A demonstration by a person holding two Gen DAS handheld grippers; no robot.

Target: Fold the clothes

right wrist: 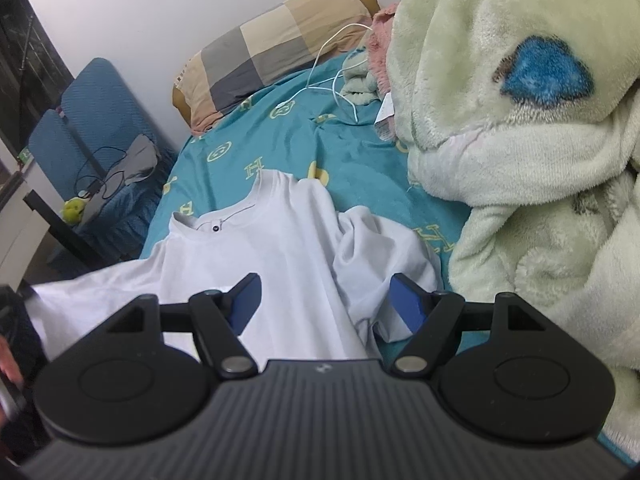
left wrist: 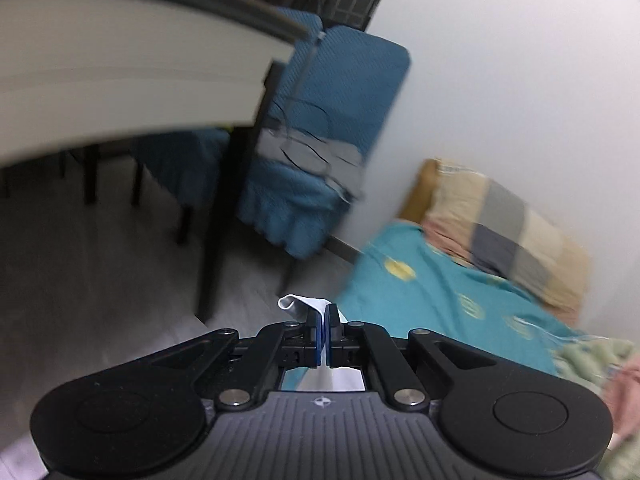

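A white T-shirt [right wrist: 280,248] lies on the teal bedsheet [right wrist: 360,152], collar away from me, its right sleeve bunched up. My right gripper [right wrist: 326,296] is open just above the shirt's lower body, the blue pads spread wide. My left gripper [left wrist: 324,320] is shut on a fold of the white T-shirt [left wrist: 300,305], held off the bed's left edge over the floor; the view is blurred. The shirt's left side stretches out to the left in the right wrist view.
A fluffy green blanket [right wrist: 520,140] is heaped on the right of the bed. A checked pillow [right wrist: 276,44] and a white cable [right wrist: 332,76] lie at the head. A blue covered chair [left wrist: 320,140] and a white table [left wrist: 120,64] stand left of the bed.
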